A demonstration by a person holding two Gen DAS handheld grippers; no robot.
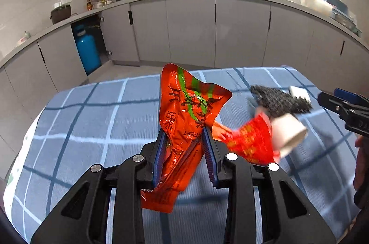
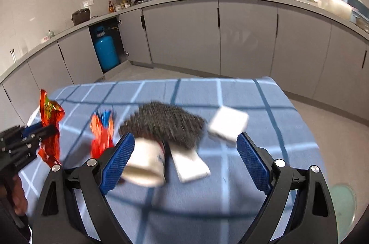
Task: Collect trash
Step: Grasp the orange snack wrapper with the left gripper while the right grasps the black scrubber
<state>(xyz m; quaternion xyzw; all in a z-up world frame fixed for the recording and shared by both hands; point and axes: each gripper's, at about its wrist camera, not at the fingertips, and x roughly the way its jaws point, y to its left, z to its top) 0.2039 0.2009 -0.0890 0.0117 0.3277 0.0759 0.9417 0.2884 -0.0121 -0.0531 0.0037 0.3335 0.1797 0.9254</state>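
My left gripper (image 1: 184,133) is shut on an orange-red snack wrapper (image 1: 186,115) and holds it above the blue checked tablecloth (image 1: 96,119); it also shows in the right wrist view (image 2: 49,126) at far left. My right gripper (image 2: 185,149) is open over the trash pile. Between and ahead of its fingers lie a white paper cup (image 2: 145,165) on its side, a dark scouring pad (image 2: 163,122), a white flat packet (image 2: 191,165) and a white box (image 2: 228,122). A small red wrapper (image 2: 102,131) lies left of the cup. The cup (image 1: 288,133), pad (image 1: 279,101) and red wrapper (image 1: 251,142) appear blurred in the left view.
The table (image 2: 265,105) stands in a kitchen with grey cabinets (image 2: 184,36) behind. A blue gas cylinder (image 2: 106,52) stands in an open cabinet. A green round object (image 2: 343,204) sits on the floor at lower right.
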